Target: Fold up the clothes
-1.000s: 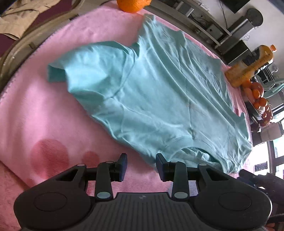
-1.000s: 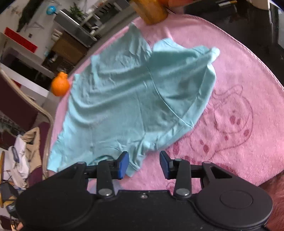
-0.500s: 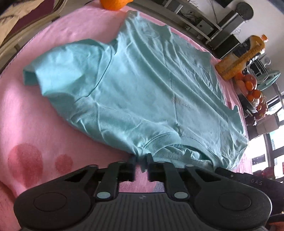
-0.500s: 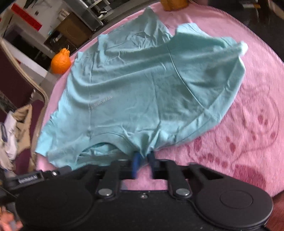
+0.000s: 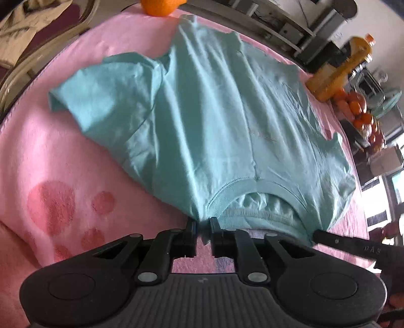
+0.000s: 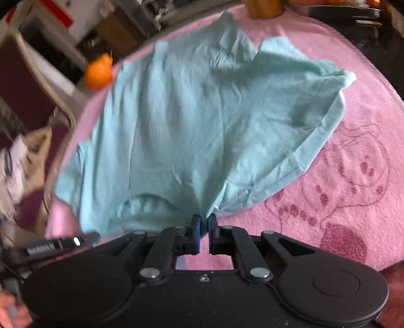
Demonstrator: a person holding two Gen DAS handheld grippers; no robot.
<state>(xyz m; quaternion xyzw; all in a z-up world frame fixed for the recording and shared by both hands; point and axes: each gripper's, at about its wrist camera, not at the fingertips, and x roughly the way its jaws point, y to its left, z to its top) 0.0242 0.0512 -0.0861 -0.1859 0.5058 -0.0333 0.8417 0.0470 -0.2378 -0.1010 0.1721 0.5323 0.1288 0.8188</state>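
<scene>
Teal shirt (image 5: 214,121) collar edge between tools

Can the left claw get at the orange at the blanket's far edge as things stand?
Probably not: the left claw is pinching the teal shirt at the collar, jaws easing open, and the orange sits beyond the whole shirt.

We see both views in soft daylight; in the left wrist view the brightest patch is a window (image 5: 394,186) at the right edge, nearly blown out; pale sheen lies along the creases of the teal shirt (image 5: 217,121), with shallow shadows in its folds; both pictures are smeared with motion blur, the right wrist view more so, especially the orange fruit (image 6: 99,72) and the room behind; fisheye bending curves the pink blanket (image 6: 353,156) edge at the margins.
</scene>
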